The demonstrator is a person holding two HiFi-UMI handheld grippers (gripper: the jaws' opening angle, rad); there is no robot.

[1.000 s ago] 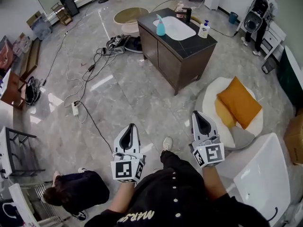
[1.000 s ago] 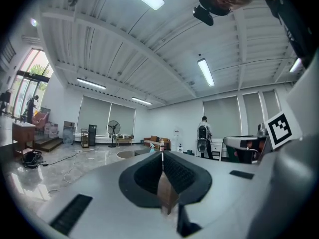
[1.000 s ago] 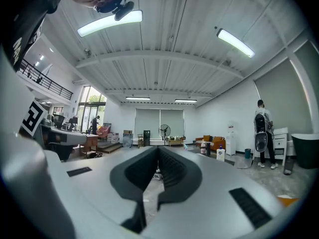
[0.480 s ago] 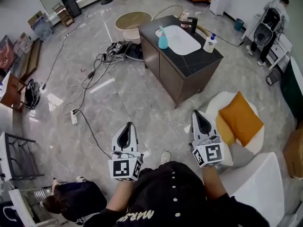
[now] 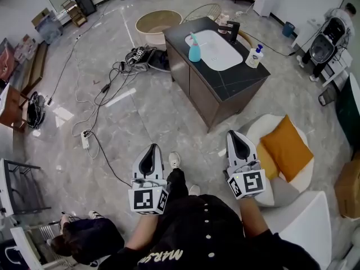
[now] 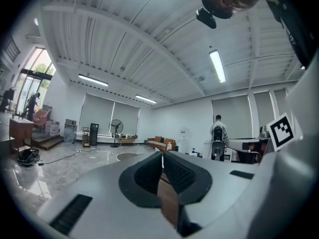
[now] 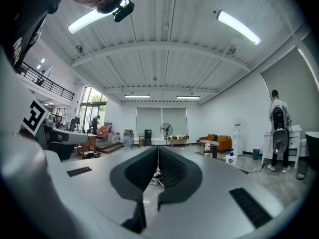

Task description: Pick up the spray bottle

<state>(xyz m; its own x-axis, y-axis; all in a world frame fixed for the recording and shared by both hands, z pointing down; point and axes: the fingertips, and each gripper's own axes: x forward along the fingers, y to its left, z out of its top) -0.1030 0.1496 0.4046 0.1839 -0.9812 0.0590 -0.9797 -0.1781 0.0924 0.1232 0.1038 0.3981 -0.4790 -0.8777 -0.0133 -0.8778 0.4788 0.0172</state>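
Observation:
The spray bottle is teal with a pale trigger head. It stands upright on the dark vanity cabinet, at the left rim of the white sink, far ahead of both grippers. My left gripper and right gripper are held side by side at waist height over the floor, pointing level toward the cabinet. The left gripper is shut with nothing in its jaws, and so is the right gripper. Neither gripper view shows the spray bottle.
A white pump bottle and a black faucet also stand on the cabinet. Cables and a power strip lie on the floor to the left. To the right is a white chair with orange cushions. A person crouches at lower left.
I have walked toward the cabinet, which now sits lower and closer in the head view. Both grippers travelled forward with me and stayed shut.

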